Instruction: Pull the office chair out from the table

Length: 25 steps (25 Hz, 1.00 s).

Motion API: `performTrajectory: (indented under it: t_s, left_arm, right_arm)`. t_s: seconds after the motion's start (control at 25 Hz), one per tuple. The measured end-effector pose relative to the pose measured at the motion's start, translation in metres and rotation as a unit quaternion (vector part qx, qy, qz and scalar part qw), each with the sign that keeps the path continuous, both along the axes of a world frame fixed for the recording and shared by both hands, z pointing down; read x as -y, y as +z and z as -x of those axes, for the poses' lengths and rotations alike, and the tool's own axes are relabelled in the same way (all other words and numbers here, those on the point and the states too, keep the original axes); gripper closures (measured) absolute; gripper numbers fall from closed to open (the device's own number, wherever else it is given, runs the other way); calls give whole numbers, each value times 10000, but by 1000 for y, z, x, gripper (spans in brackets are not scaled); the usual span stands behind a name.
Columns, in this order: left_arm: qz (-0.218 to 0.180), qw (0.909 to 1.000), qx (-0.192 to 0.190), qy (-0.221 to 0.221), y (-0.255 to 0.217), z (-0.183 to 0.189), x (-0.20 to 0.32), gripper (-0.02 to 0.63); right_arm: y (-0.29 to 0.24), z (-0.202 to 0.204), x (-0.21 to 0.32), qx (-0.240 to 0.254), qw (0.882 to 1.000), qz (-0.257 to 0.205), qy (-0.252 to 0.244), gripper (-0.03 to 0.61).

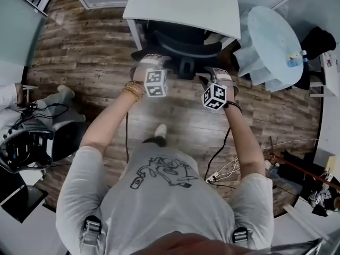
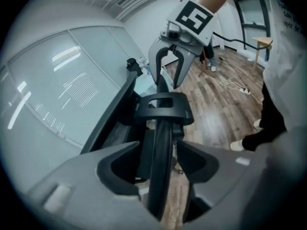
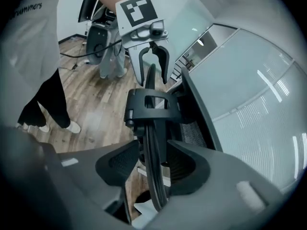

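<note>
The black office chair [image 1: 180, 44] stands tucked under the white table [image 1: 186, 4], its back toward me. Both grippers sit at the top of the backrest. My left gripper [image 1: 152, 62] is on the left side and my right gripper [image 1: 215, 74] on the right. In the left gripper view the thin backrest rim [image 2: 161, 128] runs between the left gripper [image 2: 158, 150] jaws, with a gap on each side. In the right gripper view the same rim [image 3: 152, 138] passes between the right gripper [image 3: 153, 152] jaws, and the pads stand off it. Each gripper view shows the other gripper across the backrest.
A round white table [image 1: 271, 47] stands right of the chair. Cables and a power strip [image 1: 223, 171] lie on the wood floor behind my right side. Dark equipment [image 1: 32, 142] sits at the left. A frosted glass wall [image 2: 57, 80] runs behind the table.
</note>
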<state>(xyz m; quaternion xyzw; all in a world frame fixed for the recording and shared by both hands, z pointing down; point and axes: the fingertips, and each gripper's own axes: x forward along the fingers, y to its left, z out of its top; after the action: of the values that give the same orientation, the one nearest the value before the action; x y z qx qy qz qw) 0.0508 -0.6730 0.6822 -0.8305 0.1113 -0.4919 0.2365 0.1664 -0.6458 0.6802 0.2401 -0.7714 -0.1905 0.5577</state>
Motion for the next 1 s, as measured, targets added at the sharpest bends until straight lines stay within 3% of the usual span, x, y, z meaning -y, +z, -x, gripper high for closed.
performTrajectory:
  t_s: [0.24,0.32,0.36,1.0]
  left_arm:
    - [47,9982,579,153,36,3,14,389]
    - [62,9979,620,151,47,5,13,498]
    - [57,9981,592,152,50,4,12,506]
    - [535,9952,804,141,53,12,-15,514]
  right_arm:
    - [44,-12,24,-578,9979,279,-54,426]
    - [50,-15,26,-533,9981,299,26,461]
    - [51,-15,25,-484,9983,312,76,463]
    - [53,-7,-3,-442,9975,536,139,472]
